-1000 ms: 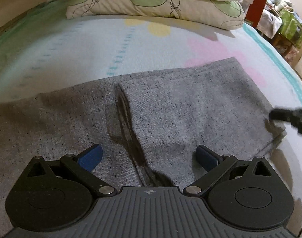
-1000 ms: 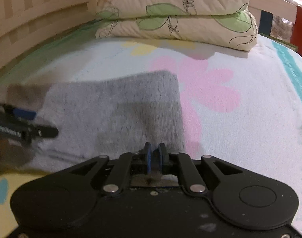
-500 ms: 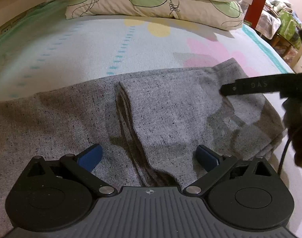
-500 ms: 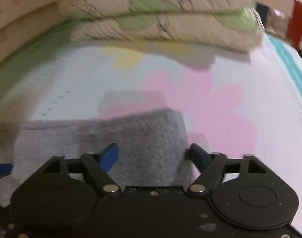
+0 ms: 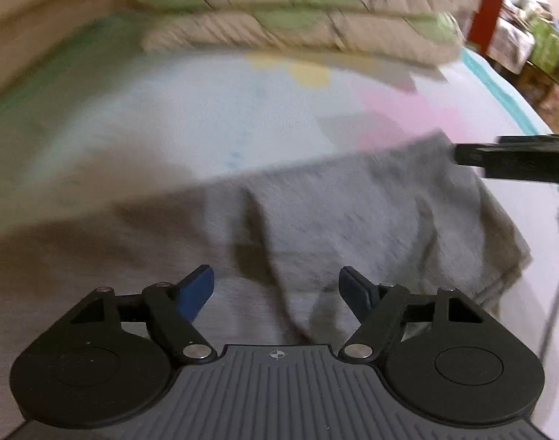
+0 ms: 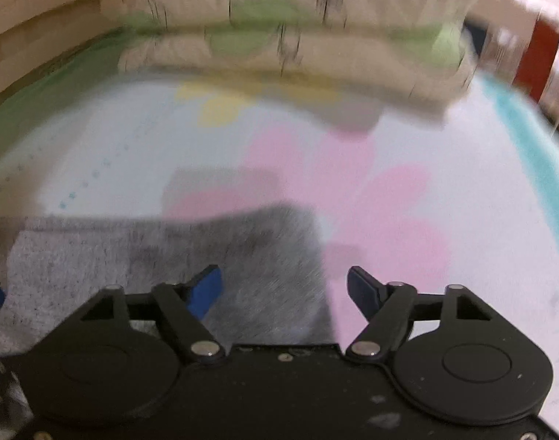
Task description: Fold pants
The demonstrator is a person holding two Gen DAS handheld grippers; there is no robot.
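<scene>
In the left wrist view the left claw (image 5: 276, 286) hangs over the folded grey pants (image 5: 352, 220) at frame centre on the bed (image 5: 206, 117), its jaws closing but pressing nothing. At right, the right claw (image 6: 283, 288), a second ago clenched on the pants' edge, has let go; released, it is narrowing again above the cloth's right edge. That fold looks laid down; another likely follows.
</scene>
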